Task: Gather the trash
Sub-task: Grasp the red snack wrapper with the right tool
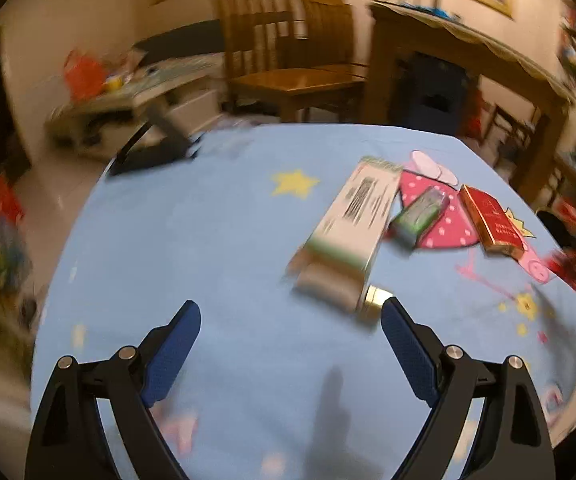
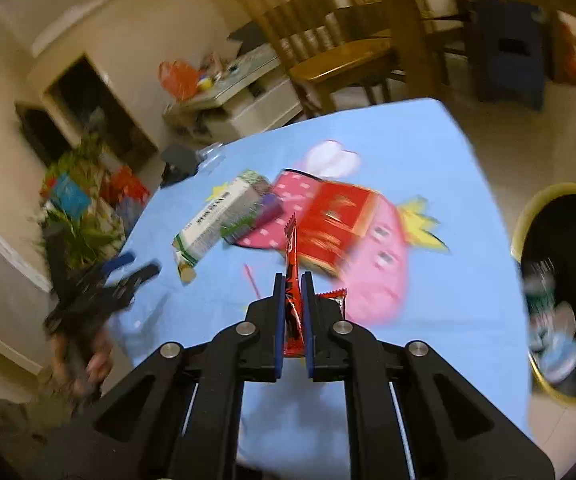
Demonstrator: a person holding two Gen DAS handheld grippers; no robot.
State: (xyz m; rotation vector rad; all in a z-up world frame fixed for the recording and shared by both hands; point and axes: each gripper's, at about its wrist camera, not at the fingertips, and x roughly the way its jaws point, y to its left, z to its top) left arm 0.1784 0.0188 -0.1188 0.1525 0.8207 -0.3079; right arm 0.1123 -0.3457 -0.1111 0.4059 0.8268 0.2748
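My left gripper (image 1: 289, 312) is open and empty above the blue cartoon tablecloth (image 1: 208, 240). Ahead and to its right lie a long white-and-green box (image 1: 351, 220) with a gold cap (image 1: 373, 300) at its near end, a small green packet (image 1: 419, 216) and a red box (image 1: 491, 220). My right gripper (image 2: 292, 280) is shut on a red snack wrapper (image 2: 292, 272) held upright above the cloth. The white-and-green box (image 2: 220, 216) and the red box (image 2: 335, 220) lie beyond it. The left gripper (image 2: 128, 272) shows at the left, blurred.
A yellow-rimmed bin (image 2: 567, 288) with a black liner and some trash inside stands right of the table. Wooden chairs (image 1: 288, 52) and a wooden table (image 1: 467, 64) stand behind. A black stand (image 1: 156, 148) sits at the cloth's far left corner. Clutter lies on the floor at left.
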